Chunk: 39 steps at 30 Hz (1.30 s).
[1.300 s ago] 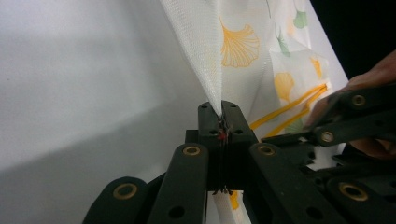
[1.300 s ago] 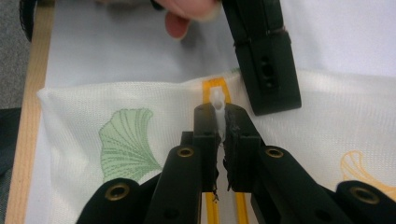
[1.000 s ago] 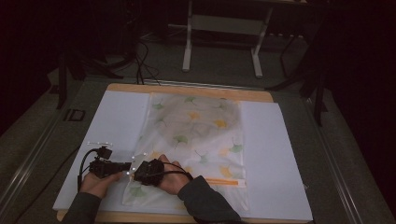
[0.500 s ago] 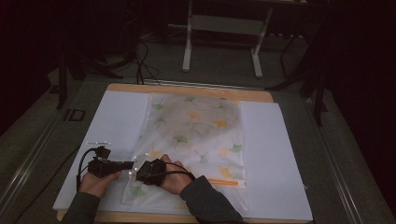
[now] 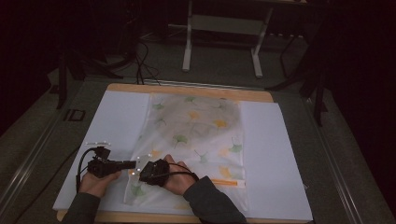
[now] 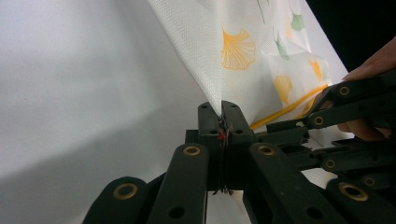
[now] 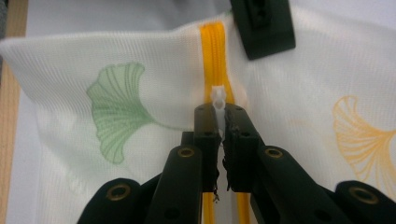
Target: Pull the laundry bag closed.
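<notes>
A white mesh bag [image 5: 196,130] printed with green and yellow ginkgo leaves lies flat on a white sheet [image 5: 116,121]. A yellow zipper [image 7: 214,51] runs along its near end. My left gripper [image 5: 132,164] is shut on the bag's fabric edge [image 6: 205,70] at the near left corner, and the cloth rises from its jaws. Right beside it, my right gripper [image 5: 143,172] is shut on the white zipper pull [image 7: 218,99]. In the left gripper view the right gripper [image 6: 355,107] shows at the right edge. A black jaw of the left gripper [image 7: 264,25] shows at the top of the right gripper view.
The sheet covers a wooden tabletop [image 5: 187,88] whose edge shows at the far and near sides. A small white strip [image 5: 97,143] lies on the sheet left of the bag. Metal stand legs [image 5: 219,46] and cables lie on the dark floor beyond the table.
</notes>
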### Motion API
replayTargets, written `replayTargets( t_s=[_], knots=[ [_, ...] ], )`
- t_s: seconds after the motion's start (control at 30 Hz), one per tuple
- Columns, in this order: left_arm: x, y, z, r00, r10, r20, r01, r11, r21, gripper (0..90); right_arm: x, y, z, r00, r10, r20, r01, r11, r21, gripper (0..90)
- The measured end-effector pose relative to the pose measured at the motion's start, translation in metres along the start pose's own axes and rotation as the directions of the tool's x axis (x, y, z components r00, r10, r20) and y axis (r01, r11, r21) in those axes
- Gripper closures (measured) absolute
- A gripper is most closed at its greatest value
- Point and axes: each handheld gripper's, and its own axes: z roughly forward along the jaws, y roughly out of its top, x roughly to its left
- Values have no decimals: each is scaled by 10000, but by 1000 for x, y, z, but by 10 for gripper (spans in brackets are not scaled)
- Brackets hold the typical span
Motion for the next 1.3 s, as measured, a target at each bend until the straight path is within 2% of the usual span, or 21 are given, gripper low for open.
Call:
replayTargets(
  t_s=[0.47,0.67,1.0,1.3],
  knots=[
    [2,-1,0,10000,70,71,-69,10000,-40,890,0,-5,-8,9999,22,154,-24,9999,144,851],
    [1,-1,0,9999,117,-114,-117,9999,-65,890,-1,-11,-11,9997,125,213,-132,9995,304,852],
    [1,0,0,9997,164,-198,-165,9999,-37,890,-4,-19,-16,9993,272,262,-282,9988,393,852],
    [1,0,-2,9998,156,-140,-157,9998,-78,890,-1,-21,-20,9992,205,329,-220,9988,448,852]
  ],
)
